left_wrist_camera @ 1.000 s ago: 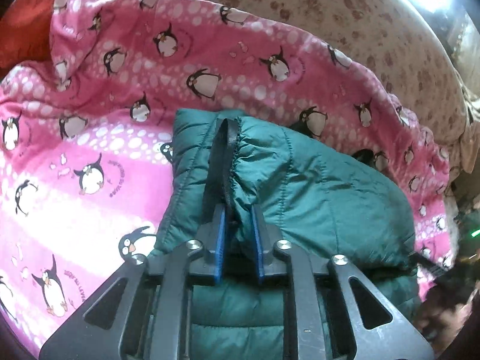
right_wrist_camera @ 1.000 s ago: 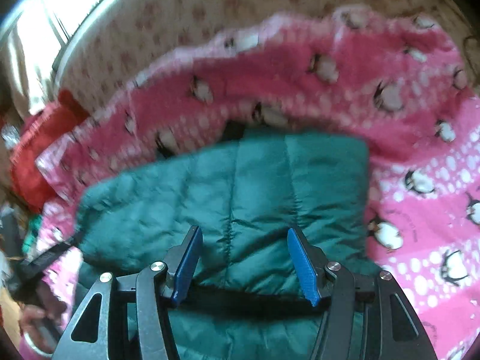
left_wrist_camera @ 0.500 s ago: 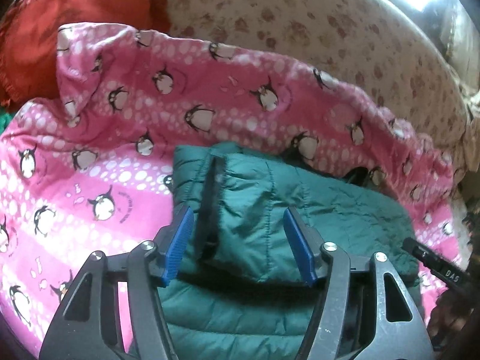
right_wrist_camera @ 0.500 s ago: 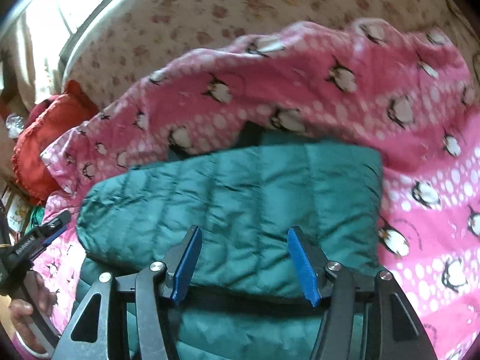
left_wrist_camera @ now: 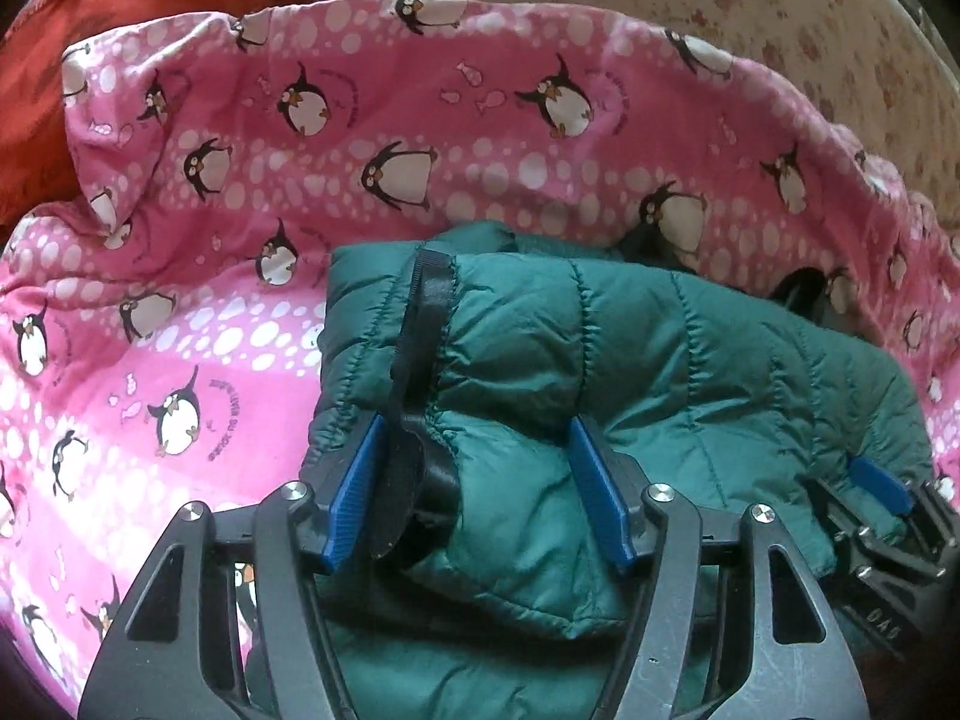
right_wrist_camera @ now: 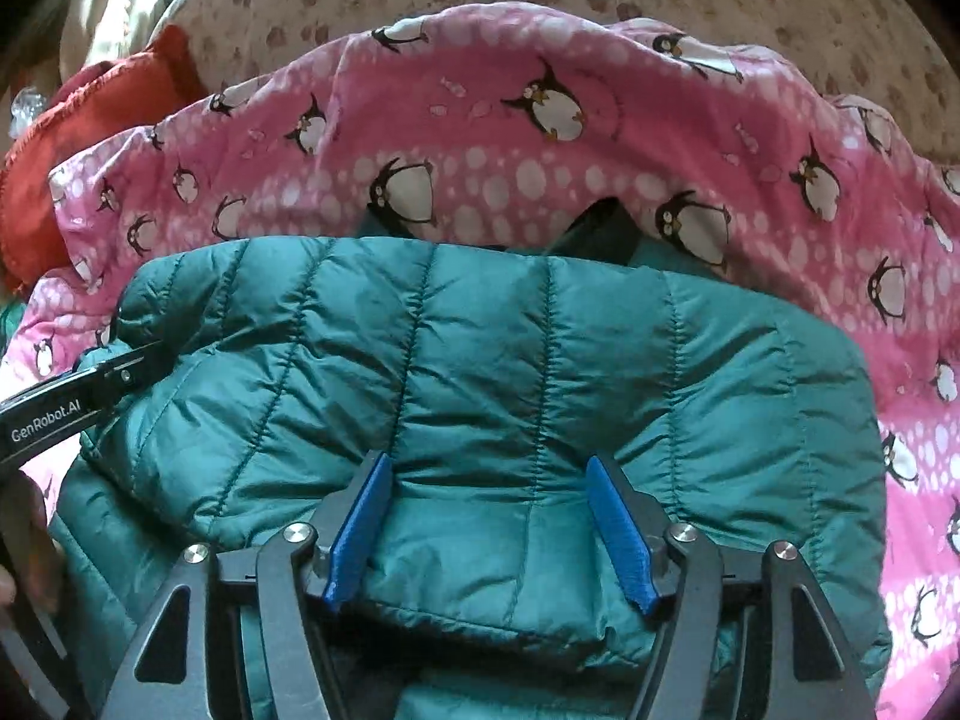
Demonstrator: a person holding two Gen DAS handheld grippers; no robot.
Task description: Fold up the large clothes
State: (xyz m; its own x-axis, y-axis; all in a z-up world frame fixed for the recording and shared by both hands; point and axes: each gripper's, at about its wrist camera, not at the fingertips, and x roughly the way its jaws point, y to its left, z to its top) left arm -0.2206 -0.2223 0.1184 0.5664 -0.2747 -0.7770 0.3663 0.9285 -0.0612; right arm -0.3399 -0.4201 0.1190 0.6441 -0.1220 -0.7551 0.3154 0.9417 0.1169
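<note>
Released since earlier, left gripper is gaping wide over green jacket; right gripper likewise; jacket's underside hidden.

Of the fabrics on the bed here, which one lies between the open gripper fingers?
The green quilted jacket; the pink penguin blanket lies under and behind it, and the red cushion sits far back.

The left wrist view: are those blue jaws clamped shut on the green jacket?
No, the left gripper stands wide open, its blue jaws apart around a fold of the green jacket.
</note>
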